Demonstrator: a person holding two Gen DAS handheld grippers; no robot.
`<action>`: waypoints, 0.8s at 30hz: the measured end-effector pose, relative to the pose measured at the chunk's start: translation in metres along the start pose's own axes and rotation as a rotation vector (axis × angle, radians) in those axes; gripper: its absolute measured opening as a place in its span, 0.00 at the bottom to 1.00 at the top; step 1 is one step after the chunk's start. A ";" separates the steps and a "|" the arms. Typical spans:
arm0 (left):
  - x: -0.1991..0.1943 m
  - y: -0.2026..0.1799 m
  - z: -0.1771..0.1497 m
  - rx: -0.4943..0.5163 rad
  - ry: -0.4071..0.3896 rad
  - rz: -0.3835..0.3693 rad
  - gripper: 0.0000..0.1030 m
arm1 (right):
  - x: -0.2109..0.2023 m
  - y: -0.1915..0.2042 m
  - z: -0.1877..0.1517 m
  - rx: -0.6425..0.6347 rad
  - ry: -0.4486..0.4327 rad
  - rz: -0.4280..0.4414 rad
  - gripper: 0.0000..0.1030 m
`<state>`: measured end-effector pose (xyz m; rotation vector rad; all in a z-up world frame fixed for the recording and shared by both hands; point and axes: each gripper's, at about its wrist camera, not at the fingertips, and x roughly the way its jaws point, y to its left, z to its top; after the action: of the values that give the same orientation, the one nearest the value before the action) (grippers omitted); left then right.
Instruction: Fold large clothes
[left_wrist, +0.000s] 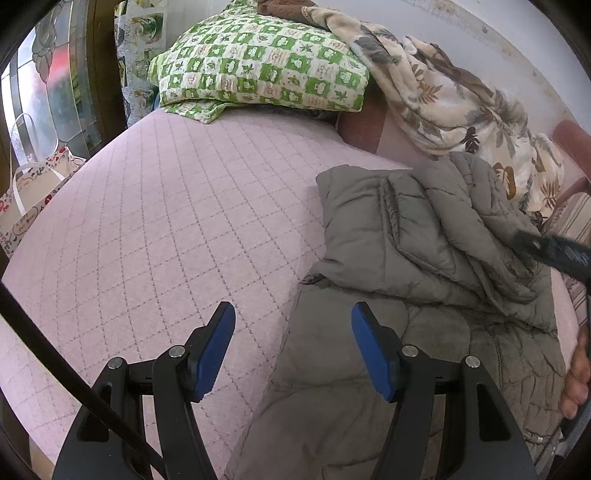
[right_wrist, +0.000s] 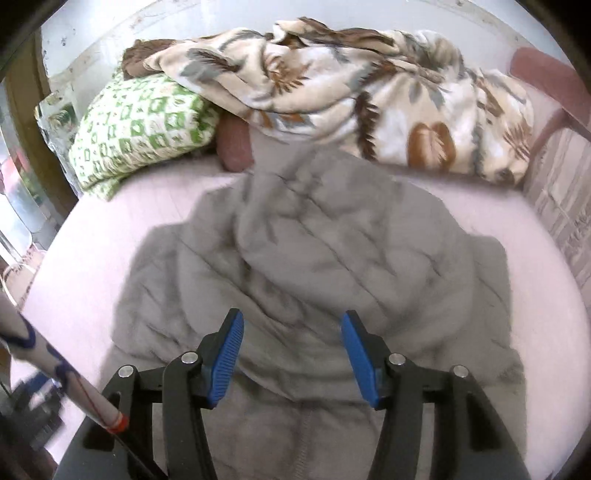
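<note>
The pink quilted bed (left_wrist: 166, 229) is seen across both views. A grey padded jacket (right_wrist: 314, 258) is spread at the centre of the right view, lower right in the left view. The left hand-held gripper (left_wrist: 293, 347) is held agape, empty, over the bed. The right hand-held gripper (right_wrist: 291, 354) is parted above the jacket, nothing being clasped.

One grey padded jacket (left_wrist: 424, 258) on one pink quilted bed cover (left_wrist: 166, 221), spread from centre toward 4 o'clock in the left wrist view. One green checked pillow (left_wrist: 258, 70) at 12 o'clock. One leaf-print blanket (left_wrist: 461, 110) at 2 o'clock. One printed tote bag (left_wrist: 33, 199) at 9 o'clock. Two grippers: left gripper (left_wrist: 293, 350) at 6 o'clock, right gripper (right_wrist: 291, 360) at 6 o'clock in the right wrist view. Two blue pads (left_wrist: 214, 350) on each.
</note>
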<state>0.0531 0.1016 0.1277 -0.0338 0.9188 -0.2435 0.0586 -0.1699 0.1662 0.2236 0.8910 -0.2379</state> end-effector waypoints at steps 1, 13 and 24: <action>0.001 0.000 0.000 -0.001 0.004 -0.002 0.63 | 0.007 0.008 0.004 -0.010 0.003 0.005 0.58; 0.001 0.008 0.004 -0.015 0.003 0.002 0.63 | 0.079 0.071 0.005 -0.152 0.167 0.032 0.62; -0.004 0.007 0.001 0.003 -0.016 0.018 0.63 | 0.107 0.105 -0.004 -0.147 0.171 0.042 0.67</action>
<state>0.0531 0.1089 0.1309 -0.0252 0.9020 -0.2277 0.1512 -0.0809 0.0891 0.1273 1.0674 -0.1145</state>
